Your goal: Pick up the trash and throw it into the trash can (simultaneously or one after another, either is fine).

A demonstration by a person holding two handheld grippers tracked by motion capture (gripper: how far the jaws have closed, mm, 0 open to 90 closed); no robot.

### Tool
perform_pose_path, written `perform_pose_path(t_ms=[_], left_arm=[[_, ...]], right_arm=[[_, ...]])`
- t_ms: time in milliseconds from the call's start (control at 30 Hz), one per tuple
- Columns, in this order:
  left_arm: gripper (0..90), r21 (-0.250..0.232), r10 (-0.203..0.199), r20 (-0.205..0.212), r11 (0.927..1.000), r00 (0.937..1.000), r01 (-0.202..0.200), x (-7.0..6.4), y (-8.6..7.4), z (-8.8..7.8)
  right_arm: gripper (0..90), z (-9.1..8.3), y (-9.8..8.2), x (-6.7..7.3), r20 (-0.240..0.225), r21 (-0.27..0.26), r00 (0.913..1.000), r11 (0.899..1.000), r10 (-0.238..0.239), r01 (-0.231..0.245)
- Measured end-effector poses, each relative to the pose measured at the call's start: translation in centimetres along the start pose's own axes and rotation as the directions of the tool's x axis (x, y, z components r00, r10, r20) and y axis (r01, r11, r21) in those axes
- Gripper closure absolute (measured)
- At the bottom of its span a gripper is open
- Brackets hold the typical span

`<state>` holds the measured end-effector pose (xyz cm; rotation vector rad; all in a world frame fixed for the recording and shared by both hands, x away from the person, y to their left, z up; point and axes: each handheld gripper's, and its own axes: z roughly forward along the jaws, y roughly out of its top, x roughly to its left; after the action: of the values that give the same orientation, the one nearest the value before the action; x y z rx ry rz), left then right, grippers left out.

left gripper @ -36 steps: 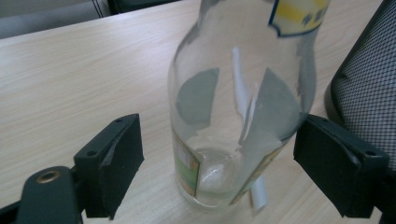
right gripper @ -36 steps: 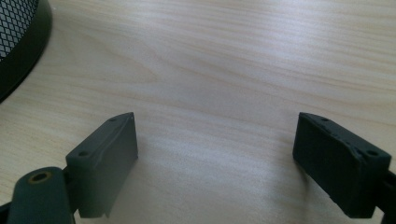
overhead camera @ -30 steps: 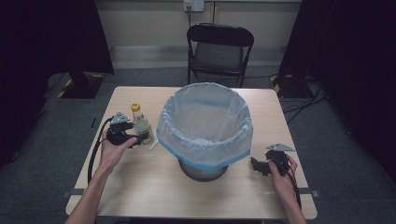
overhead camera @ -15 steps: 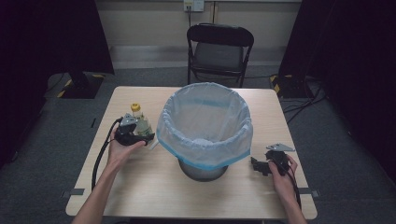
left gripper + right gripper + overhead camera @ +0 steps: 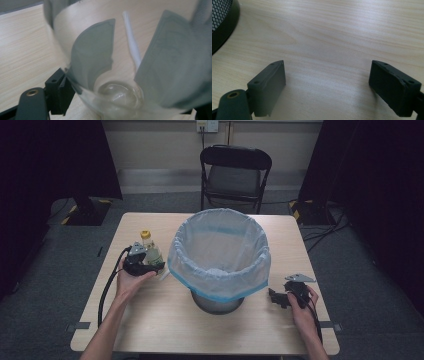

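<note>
Closing left gripper [image 5: 150, 265] around clear bottle [image 5: 149, 251], right gripper [image 5: 276, 297] wide, resting on table [image 5: 150, 320].

A studio-like lab: black curtains [image 5: 50, 165], grey carpet [image 5: 45, 285], a lone desk [image 5: 150, 320], folding chair [image 5: 235, 170].

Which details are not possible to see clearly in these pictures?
- High view: the white bag's folded rim hides the inside of the round bin with the white plastic bag.
- Left gripper view: the clear plastic bottle with a yellow cap is blurred, so the left claw contact is uncertain.
- Right gripper view: the black mesh bin wall is cut off by the frame's edge.
</note>
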<state>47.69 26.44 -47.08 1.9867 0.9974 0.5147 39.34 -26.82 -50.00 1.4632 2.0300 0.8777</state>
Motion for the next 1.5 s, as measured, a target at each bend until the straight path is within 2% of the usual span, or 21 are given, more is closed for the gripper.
perform_pose_path(t_ms=[67,167,233,367,500,600,700,1000,1067,1167,1233,1267,1367,1433,1500], left_arm=[[21.0,0.005,-0.032,0.023,0.9995,0.9992,0.032,0.2,-0.2,0.2],[24.7,0.011,-0.003,0.026,0.9999,0.9997,0.002,0.0,-0.1,0.2],[27.4,0.019,0.006,0.013,0.9998,0.9999,-0.006,-0.2,0.0,0.3],[28.2,0.017,-0.017,0.005,0.9997,0.9998,0.016,-0.2,0.0,0.3],[28.3,0.020,0.007,-0.011,0.9998,0.9999,-0.007,-0.5,0.0,0.3],[28.3,0.019,-0.001,-0.006,0.9998,1.0000,0.001,-0.5,0.0,0.3],[28.3,0.006,-0.024,0.001,0.9997,0.9997,0.024,-0.2,-0.1,0.4],[28.4,-0.018,-0.048,0.012,0.9987,0.9988,0.048,-0.2,0.1,0.1],[28.4,-0.028,-0.065,0.026,0.9974,0.9976,0.066,-0.2,0.2,-0.1],[28.4,-0.052,-0.066,0.029,0.9964,0.9974,0.068,-0.3,0.6,-0.8],[28.4,-0.092,-0.099,0.047,0.9904,0.9939,0.103,-0.2,0.9,-1.5],[28.4,-0.092,-0.099,0.047,0.9904,0.9939,0.103,-0.2,0.9,-1.5],[28.4,-0.127,-0.130,0.059,0.9823,0.9897,0.137,0.0,1.1,-2.1],[28.4,-0.133,-0.132,0.050,0.9816,0.9900,0.137,0.0,1.2,-2.2],[28.4,-0.152,-0.142,0.069,0.9768,0.9874,0.151,0.0,1.4,-2.5]], right_arm=[[13.1,0.0,0.0,0.0,0.000,0.000,1.0000,1.000,0.000,0.000],[13.1,0.0,0.0,0.0,0.000,0.000,1.0000,1.000,0.000,0.000],[13.1,0.0,0.0,0.0,0.000,0.000,1.0000,1.000,0.000,0.000],[13.2,0.0,0.0,0.0,0.001,0.000,1.0000,1.000,0.000,0.000],[13.2,0.0,0.0,0.0,0.001,0.000,1.0000,1.000,-0.001,0.001],[13.2,0.0,0.0,0.0,0.000,0.000,1.0000,1.000,0.000,0.000],[13.2,0.0,0.0,0.0,0.000,0.000,1.0000,1.000,0.000,0.000],[13.1,0.0,0.0,0.0,0.000,0.000,1.0000,1.000,0.000,0.000],[13.2,0.0,0.0,0.0,0.000,0.000,1.0000,1.000,0.000,0.000],[13.1,0.0,0.0,0.0,0.000,0.000,1.0000,1.000,0.000,0.000],[13.2,0.0,0.0,0.0,0.000,0.000,1.0000,1.000,0.000,0.000],[13.2,0.0,0.0,0.0,0.000,0.000,1.0000,1.000,0.000,0.000],[13.2,0.0,0.0,0.0,0.000,0.000,1.0000,1.000,0.000,0.000],[13.2,0.0,0.0,0.0,0.000,0.000,1.0000,1.000,0.000,0.000],[13.2,0.0,0.0,0.0,0.000,0.000,1.0000,1.000,0.000,0.000]])
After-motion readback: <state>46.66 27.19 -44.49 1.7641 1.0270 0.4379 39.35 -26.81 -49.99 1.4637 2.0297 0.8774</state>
